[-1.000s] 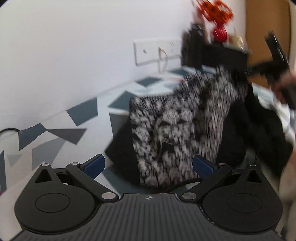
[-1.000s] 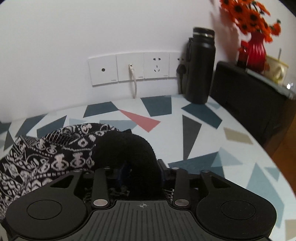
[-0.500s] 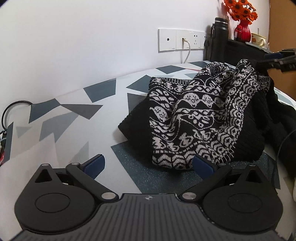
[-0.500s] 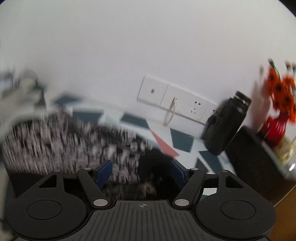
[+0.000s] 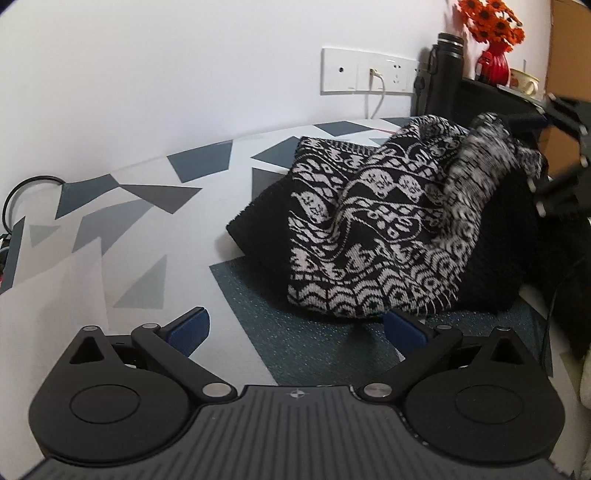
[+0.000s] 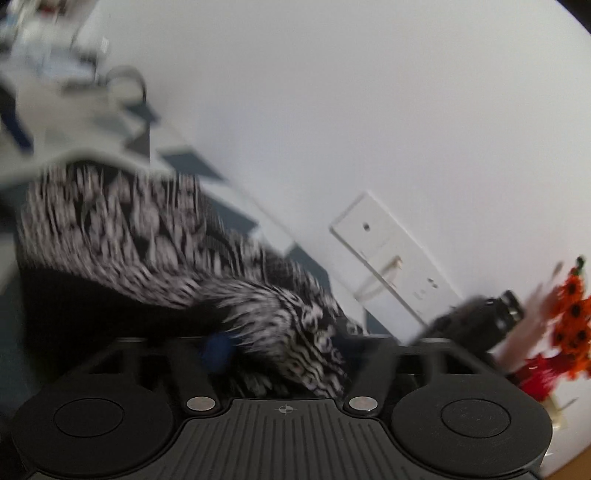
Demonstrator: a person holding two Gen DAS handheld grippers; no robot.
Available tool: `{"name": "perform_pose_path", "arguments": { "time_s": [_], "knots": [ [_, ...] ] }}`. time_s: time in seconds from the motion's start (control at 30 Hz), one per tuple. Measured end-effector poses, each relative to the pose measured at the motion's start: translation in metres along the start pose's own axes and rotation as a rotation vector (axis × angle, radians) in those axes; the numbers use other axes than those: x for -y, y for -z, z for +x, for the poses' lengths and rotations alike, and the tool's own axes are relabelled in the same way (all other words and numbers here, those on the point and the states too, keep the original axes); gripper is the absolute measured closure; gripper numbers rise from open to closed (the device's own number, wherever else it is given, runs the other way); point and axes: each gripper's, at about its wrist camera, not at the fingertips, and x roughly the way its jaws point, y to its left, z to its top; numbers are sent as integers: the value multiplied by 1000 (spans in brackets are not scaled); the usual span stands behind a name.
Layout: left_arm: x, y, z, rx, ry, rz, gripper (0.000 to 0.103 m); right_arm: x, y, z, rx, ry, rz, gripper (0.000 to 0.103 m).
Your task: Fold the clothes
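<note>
The left gripper [image 5: 293, 328] hung with its blue fingers [image 5: 186, 328] wide apart and holding nothing, low over the patterned table [image 5: 122, 206]; the black-and-white knit sweater [image 5: 369, 229] lay heaped just beyond them, toward one o'clock. A second earlier the right gripper [image 6: 284, 354] had been pinched on a black fold; it had since swung round and tilted, and its own view was smeared by the motion; fabric lay between its fingers, but whether they were clamped I could not tell. I judged a fold was being carried across the garment, unfinished. As for containers: a red vase [image 5: 495, 66] held orange flowers [image 5: 489, 18] at one o'clock; a black flask [image 5: 445, 74] stood closed beside it; a cup's [image 5: 524, 79] contents were hidden.
</note>
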Motion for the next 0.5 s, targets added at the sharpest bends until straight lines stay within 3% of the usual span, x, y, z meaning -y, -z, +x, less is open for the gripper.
{"name": "perform_pose_path", "arguments": {
  "time_s": [0.03, 0.23, 0.5],
  "knots": [
    [1, 0, 0, 1, 1, 18, 0, 7, -4, 0, 10, -26, 50, 88],
    [7, -6, 6, -5, -27, 121, 0, 63, -7, 1, 46, 4, 320, 89],
    [15, -17, 29, 18, -49, 138, 0, 89, 23, 11, -57, 3, 468, 89]
  ]
}}
